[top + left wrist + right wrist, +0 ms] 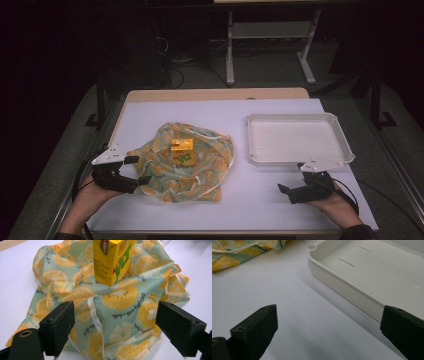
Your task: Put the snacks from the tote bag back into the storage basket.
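White table (150,107): left gripper (136,170), jaws apart, should pinch the lemon-print cloth (210,165) edge low, sparing the juice carton (182,151); right gripper (292,191) idles, jaws apart

Lab: dark room, cables (172,67) on floor, metal bench frame (270,35).

Room dark, walls lost in shadow. Grey floor (260,75) beyond table (270,112); table top white, pale wood edge along far side. Behind table, white metal stand (272,35) with two legs and crossbar. Left of stand, black cables (175,67) tangled on floor. Dark frame legs (100,102) at table's left and right. Light falls mainly on table top.
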Demonstrator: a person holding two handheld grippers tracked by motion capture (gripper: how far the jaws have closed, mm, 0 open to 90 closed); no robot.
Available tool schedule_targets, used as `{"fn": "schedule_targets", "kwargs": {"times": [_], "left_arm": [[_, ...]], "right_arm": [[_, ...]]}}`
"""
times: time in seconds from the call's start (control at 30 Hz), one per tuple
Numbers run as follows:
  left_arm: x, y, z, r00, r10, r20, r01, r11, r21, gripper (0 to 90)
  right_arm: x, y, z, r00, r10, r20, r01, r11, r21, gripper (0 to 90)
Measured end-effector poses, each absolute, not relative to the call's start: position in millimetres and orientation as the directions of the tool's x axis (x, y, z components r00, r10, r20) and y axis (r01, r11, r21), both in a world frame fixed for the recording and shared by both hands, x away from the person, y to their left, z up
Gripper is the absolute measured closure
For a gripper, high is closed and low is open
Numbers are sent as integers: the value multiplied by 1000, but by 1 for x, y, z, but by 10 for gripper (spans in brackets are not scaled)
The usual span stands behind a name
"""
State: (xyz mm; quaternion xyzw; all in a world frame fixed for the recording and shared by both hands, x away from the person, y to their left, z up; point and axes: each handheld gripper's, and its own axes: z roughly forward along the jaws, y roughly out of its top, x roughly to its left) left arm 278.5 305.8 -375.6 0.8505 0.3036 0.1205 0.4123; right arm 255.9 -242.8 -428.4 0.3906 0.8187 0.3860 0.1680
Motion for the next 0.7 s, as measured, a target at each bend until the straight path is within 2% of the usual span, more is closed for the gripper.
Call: {"fn": "schedule_targets", "kwargs": {"times": [0.53,0.7], "left_arm": [[294,292,-366,800,598,-53,399,-464,791,247],[300,289,-365,804,594,-42,394,-478,785,336]], "right_arm": [[257,-242,-429,-641,767,28,510,397,763,11],[257,-242,-429,-644,765,31,514,402,758,11]]}}
